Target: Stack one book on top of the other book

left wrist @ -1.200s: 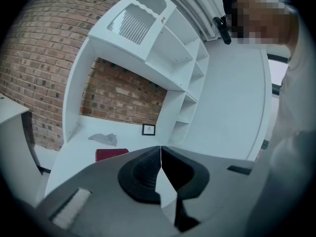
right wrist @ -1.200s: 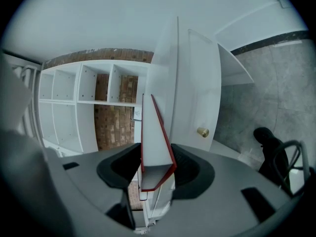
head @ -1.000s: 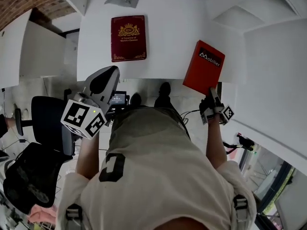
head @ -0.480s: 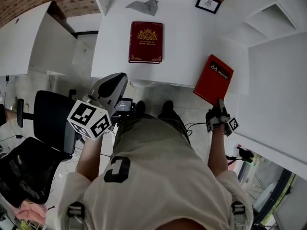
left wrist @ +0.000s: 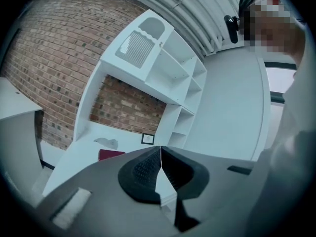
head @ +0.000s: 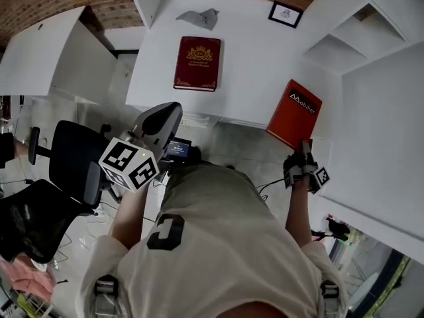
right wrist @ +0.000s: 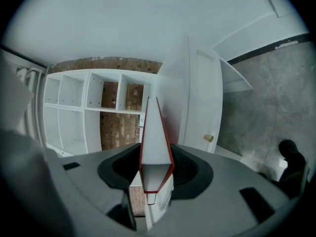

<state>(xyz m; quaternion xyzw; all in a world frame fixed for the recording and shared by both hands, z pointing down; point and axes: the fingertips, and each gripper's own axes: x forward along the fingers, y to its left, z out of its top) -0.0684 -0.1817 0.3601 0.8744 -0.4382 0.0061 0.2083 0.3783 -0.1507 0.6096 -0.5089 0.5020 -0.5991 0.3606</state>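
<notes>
Gripping the orange-red book [head: 295, 113] by its near edge, the right gripper [head: 302, 150] holds it to the right of the maroon book [head: 197, 63]. The maroon book lies flat on the white table [head: 255, 52], its long axis pointing away from the person. The left gripper [head: 171, 111], closed and empty, sits nearer the maroon book. The shelf compartments [head: 344, 42] to the right show no contents.

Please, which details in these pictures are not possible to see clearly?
- Small title on the dark red book: too small, head view.
- Same book, left gripper view: partly hidden behind the left claw.
- Framed picture: its content too small, head view.
- Orange-red book, near corner: covered by the right claw, head view.
</notes>
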